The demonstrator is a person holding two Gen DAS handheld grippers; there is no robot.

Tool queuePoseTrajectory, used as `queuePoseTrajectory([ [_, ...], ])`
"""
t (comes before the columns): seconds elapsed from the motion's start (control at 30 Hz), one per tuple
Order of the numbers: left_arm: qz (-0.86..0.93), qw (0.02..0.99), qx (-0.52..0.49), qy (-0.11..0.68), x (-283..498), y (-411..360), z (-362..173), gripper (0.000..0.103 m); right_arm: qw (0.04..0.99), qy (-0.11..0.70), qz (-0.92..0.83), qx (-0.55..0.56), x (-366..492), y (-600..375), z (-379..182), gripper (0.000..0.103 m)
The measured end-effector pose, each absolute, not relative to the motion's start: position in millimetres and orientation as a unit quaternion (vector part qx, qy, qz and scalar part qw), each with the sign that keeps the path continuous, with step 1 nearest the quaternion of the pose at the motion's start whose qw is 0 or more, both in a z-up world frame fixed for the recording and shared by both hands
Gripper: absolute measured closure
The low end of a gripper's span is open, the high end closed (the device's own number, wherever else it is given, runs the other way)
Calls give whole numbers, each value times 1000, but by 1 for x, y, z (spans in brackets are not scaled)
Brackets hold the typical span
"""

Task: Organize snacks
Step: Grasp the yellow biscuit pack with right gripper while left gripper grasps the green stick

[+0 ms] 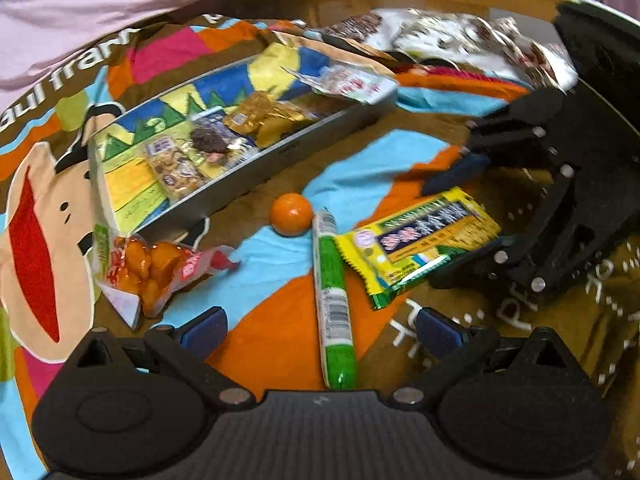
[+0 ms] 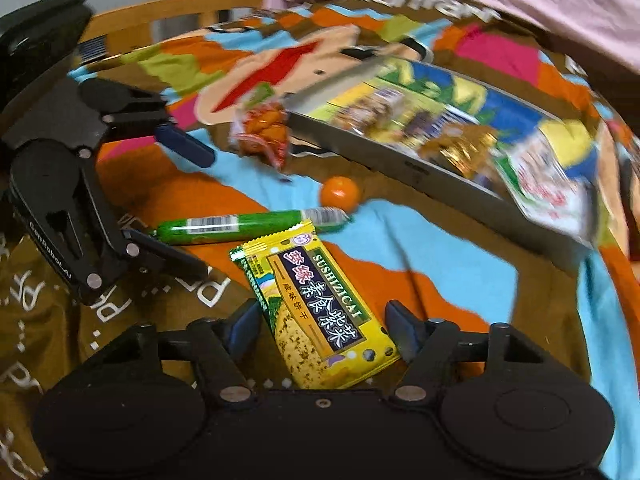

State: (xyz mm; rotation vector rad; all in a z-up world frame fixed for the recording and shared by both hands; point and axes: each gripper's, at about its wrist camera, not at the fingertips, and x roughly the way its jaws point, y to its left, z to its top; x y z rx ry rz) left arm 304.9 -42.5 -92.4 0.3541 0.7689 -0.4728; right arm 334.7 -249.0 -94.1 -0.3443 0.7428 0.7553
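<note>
One yellow cracker packet (image 2: 320, 312) lies on the cloth; one green sausage stick (image 1: 334, 300) lies beside it; one small orange (image 1: 291, 214) sits near the stick's far end; one clear bag of orange pieces (image 1: 152, 270) lies at the corner of the one metal tray (image 1: 256, 178). Inside the tray, four or so small packets show, among them one gold-foil packet (image 1: 266, 118), though blur makes that count uncertain; one white-and-red packet (image 1: 352, 84) rests across its rim; further wrappers (image 1: 460, 36) are heaped beyond, too blurred to count. Two grippers are in view.
</note>
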Motion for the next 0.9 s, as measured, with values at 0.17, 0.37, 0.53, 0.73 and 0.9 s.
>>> queuePoseTrajectory([
  [0.17, -211, 895, 135, 369, 305, -41, -91, 1, 866, 402, 273, -118, 323, -260, -87, 35],
  [0.37, -192, 894, 124, 385, 306, -48, -95, 5, 867, 418, 250, -103, 308, -266, -84, 34],
  [0.53, -163, 901, 88, 392, 312, -45, -96, 6, 865, 419, 258, -97, 306, -267, -84, 28],
  [0.73, -137, 904, 50, 403, 324, -40, -99, 18, 868, 414, 258, -94, 308, -262, -86, 25],
  [0.9, -136, 904, 44, 403, 325, -45, -99, 39, 871, 402, 259, -112, 306, -256, -90, 25],
])
